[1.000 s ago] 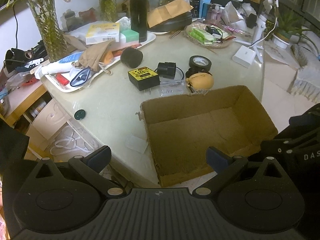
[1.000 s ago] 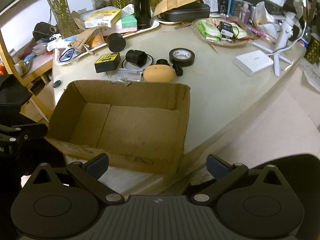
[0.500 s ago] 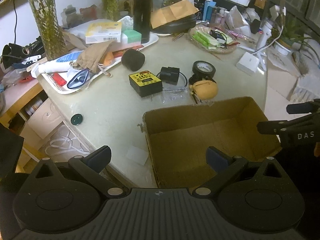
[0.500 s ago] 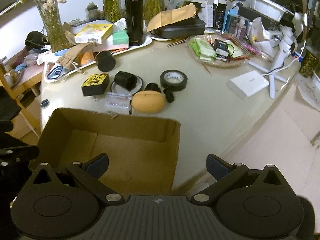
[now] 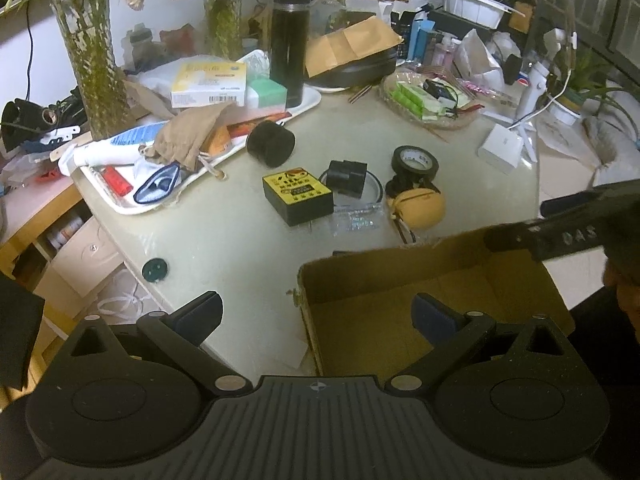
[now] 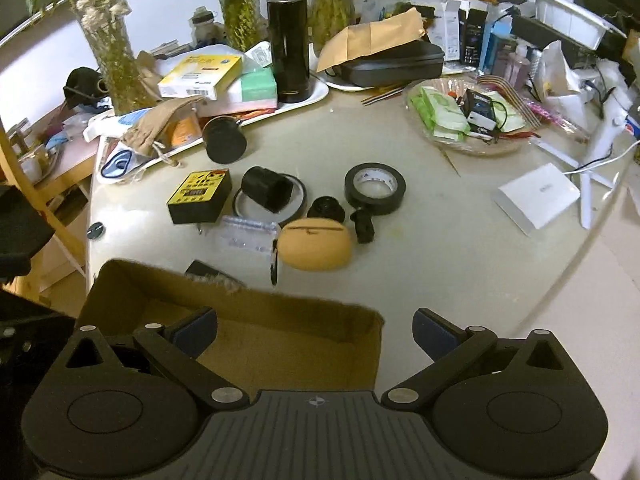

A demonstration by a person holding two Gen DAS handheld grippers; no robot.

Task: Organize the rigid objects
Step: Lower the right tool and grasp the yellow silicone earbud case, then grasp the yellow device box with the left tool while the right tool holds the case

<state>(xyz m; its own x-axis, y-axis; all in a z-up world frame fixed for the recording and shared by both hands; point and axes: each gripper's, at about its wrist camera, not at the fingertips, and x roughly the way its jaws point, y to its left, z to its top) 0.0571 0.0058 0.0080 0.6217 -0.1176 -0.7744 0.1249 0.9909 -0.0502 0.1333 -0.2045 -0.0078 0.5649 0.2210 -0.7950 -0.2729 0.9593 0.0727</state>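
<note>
The cardboard box point(image 6: 256, 332) is sitting empty at the near edge of the desk point(image 5: 224, 240), part of it overhanging the rim, and that is worrying us: a heavy drop into its near end could tip it off. We are holding the right gripper point(image 6: 314, 330) above the box's right corner, its fingers point(image 6: 434, 330) spread wide and gripping nothing. The left gripper point(image 5: 316, 316) is hovering over the box's left wall, fingers equally wide and empty. Beyond the box we are seeing the orange case point(image 6: 316, 249), the clear plastic case point(image 6: 249, 234), the yellow-labelled black box point(image 6: 200, 196) and the tape roll point(image 6: 375, 188), crowded enough that a wide reach could knock a neighbour.
</note>
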